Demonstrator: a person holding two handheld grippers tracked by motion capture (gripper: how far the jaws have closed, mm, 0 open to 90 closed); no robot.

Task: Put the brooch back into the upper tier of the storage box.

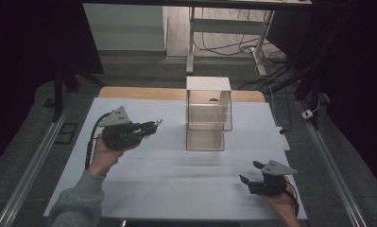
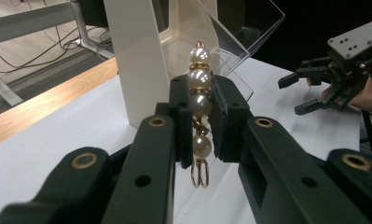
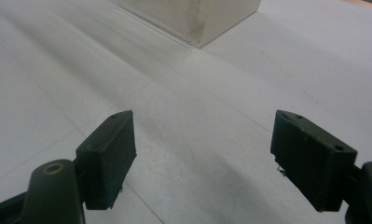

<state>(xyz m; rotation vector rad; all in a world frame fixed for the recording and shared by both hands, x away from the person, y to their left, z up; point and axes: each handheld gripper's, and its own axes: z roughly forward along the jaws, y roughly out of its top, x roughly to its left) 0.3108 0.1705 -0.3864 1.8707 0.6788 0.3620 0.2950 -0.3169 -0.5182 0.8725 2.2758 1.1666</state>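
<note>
Pearl clip clamped in your left tongs

Your left tongs (image 2: 200, 121) grip the pearl clip (image 2: 200, 105) upright between them; your right tongs (image 3: 204, 158) gape, released.

A dim room: grey floor (image 1: 143, 71), white desk frame (image 1: 224, 28), tangled cables (image 1: 233, 47) beneath.

High view dim overall: dark, near-black margins left and right, the white table sheet (image 1: 176, 175) evenly but weakly lit, image soft and grainy. Left gripper view sharper, with small highlights on the pearls (image 2: 198, 77). Right gripper view shows soft, diffuse shadows; jaw edges slightly blurred.
</note>
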